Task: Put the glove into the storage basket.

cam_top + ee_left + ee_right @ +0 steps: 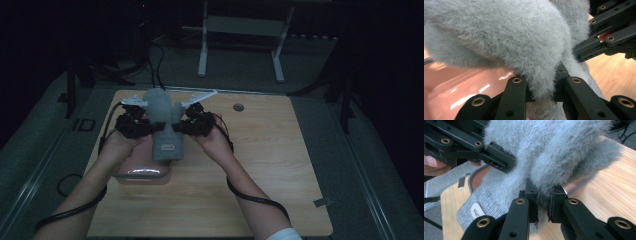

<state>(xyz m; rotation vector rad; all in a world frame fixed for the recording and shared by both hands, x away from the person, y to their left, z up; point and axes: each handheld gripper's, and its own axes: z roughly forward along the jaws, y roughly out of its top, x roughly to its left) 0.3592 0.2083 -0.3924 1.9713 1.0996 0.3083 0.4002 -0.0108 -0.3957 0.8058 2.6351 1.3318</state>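
Observation:
A grey fluffy knitted piece [163, 120] with a white label [168, 148] hangs above the wooden table [270, 150], pinched from both sides. My left gripper [145, 126] is shut on its left edge, and the fluff [524, 42] bulges over the jaws where they clamp it [541, 93]. My right gripper [182, 125] is shut on the opposite edge [542, 206]. The ribbed part with the label [477, 211] hangs below the left gripper [471, 147]. The right gripper [606, 41] shows at the upper right of the left gripper view.
A clear pinkish container [142, 175] sits on the table under the hanging piece, also seen as a pink surface [456, 82]. A round grommet [238, 107] lies at the back of the table. A white stand [240, 30] is on the floor beyond. Cables trail along both forearms.

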